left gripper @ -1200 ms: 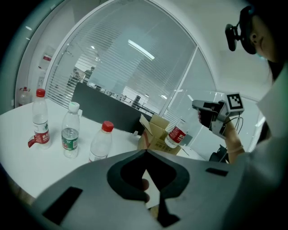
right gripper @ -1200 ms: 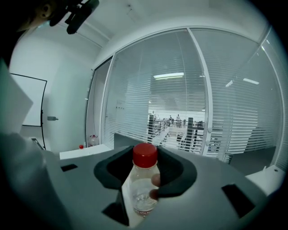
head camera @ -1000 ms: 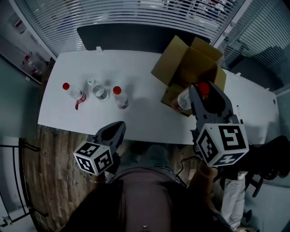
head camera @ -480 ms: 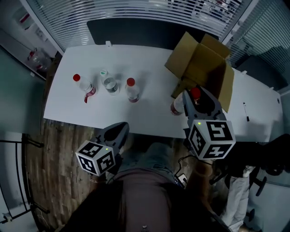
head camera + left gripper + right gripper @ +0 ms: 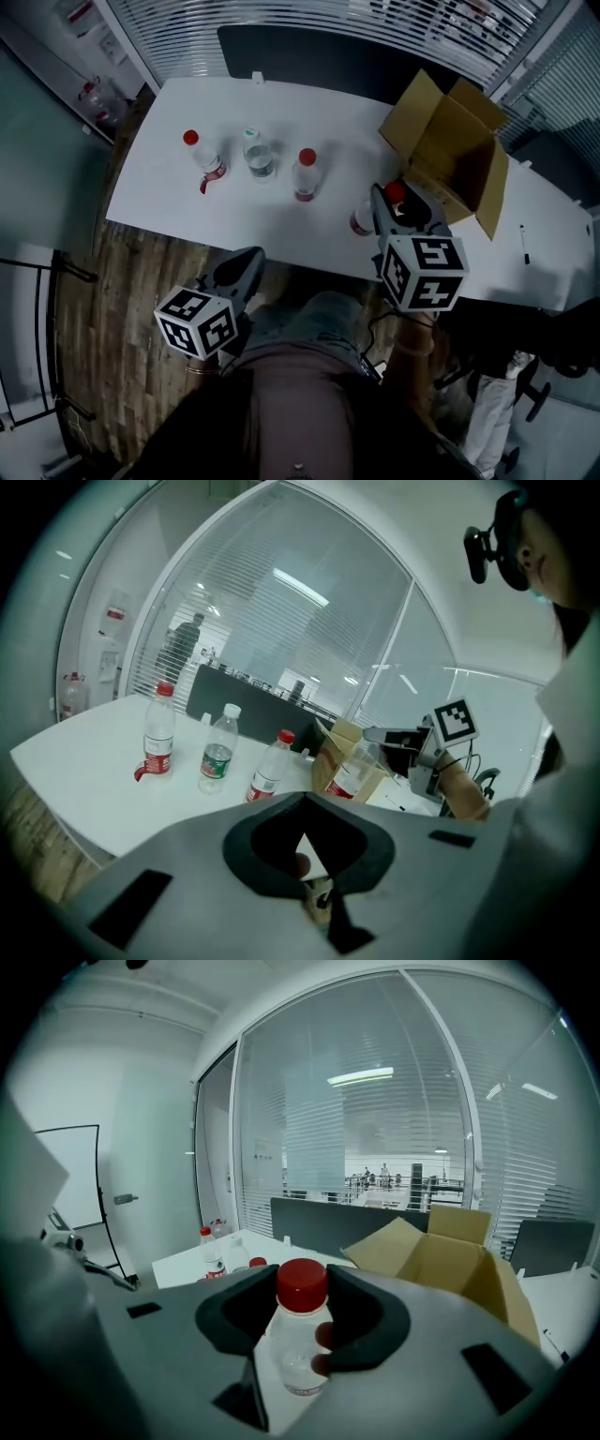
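Observation:
My right gripper (image 5: 394, 208) is shut on a clear bottle with a red cap (image 5: 298, 1330) and holds it upright over the white table's (image 5: 178, 202) near edge, just in front of the open cardboard box (image 5: 450, 150). The left gripper view shows the same held bottle (image 5: 356, 772) beside the box (image 5: 339, 752). My left gripper (image 5: 244, 262) is shut with nothing in it, off the table's near edge. Three more bottles stand in a row on the table: a red-capped one (image 5: 202, 156), a green-labelled one (image 5: 256, 156) and another red-capped one (image 5: 303, 174).
A dark partition (image 5: 309, 61) runs along the table's far side, with slatted glass walls behind it. A pen (image 5: 523, 244) lies at the table's right end. Wooden floor (image 5: 103, 309) is at the left. An office chair base (image 5: 506, 394) stands at the lower right.
My right gripper has carried the bottle down and back from over the box toward the table's near edge. The left gripper has stayed shut and empty, shifting only slightly.

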The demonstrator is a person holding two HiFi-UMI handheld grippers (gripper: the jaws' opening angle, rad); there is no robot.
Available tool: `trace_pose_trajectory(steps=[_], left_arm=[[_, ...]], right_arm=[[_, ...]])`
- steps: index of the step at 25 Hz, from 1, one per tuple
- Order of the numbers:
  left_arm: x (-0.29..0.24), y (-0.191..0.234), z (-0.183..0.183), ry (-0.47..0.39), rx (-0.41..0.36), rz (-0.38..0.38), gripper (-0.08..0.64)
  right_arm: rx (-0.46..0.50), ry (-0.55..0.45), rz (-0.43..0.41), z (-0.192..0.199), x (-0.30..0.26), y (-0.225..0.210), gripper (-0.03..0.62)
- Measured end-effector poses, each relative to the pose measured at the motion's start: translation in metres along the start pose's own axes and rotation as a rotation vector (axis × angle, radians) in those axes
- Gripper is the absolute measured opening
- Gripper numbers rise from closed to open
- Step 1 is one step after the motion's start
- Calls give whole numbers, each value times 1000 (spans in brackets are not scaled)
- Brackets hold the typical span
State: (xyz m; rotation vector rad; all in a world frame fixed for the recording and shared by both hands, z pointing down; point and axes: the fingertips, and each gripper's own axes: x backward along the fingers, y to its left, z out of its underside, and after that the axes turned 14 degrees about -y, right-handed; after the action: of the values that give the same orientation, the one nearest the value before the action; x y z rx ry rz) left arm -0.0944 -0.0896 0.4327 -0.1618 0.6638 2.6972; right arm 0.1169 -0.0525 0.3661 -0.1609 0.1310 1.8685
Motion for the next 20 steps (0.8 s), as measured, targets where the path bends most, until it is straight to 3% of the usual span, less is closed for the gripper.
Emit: trace_pose_trajectory(steps=[10, 20], left_arm=[[31, 27, -3, -42, 5, -92, 6], [54, 50, -3, -51, 3, -157, 6]], right_arm=[[5, 68, -82, 37, -30, 37, 173], [24, 139, -107, 76, -53, 61, 173]])
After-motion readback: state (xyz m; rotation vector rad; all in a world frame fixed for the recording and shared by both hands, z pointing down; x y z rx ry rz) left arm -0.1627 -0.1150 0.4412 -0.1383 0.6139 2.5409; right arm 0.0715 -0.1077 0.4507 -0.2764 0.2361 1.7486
